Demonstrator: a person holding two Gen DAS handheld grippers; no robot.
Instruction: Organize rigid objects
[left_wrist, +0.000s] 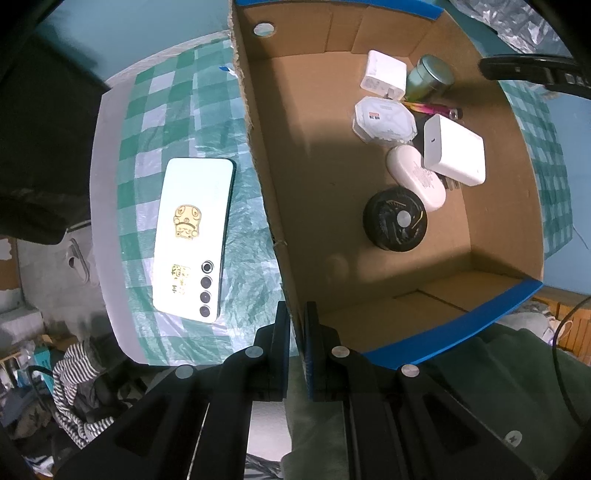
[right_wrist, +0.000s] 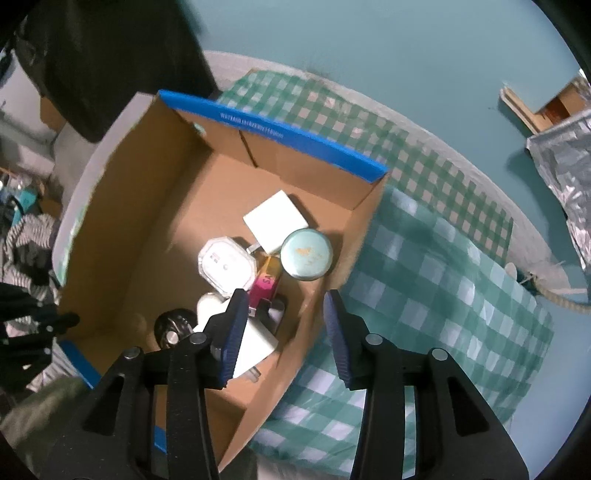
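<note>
A cardboard box (left_wrist: 491, 236) with blue flap edges holds several items: a black round puck (left_wrist: 395, 219), a white oval case (left_wrist: 415, 175), white chargers (left_wrist: 452, 149), an octagonal white box (left_wrist: 384, 120) and a teal tin (left_wrist: 430, 77). A white phone (left_wrist: 194, 236) lies face down on the checked cloth left of the box. My left gripper (left_wrist: 296, 317) is shut on the box's near left wall. My right gripper (right_wrist: 288, 314) is open above the box's right wall (right_wrist: 332, 280), over the teal tin (right_wrist: 306, 253) and the chargers.
A green-and-white checked cloth (right_wrist: 443, 280) covers the table. Striped clothing (left_wrist: 74, 387) and clutter lie off the table's left edge. A silver foil bag (right_wrist: 569, 166) sits at the far right. The other gripper shows at the top right of the left wrist view (left_wrist: 532, 72).
</note>
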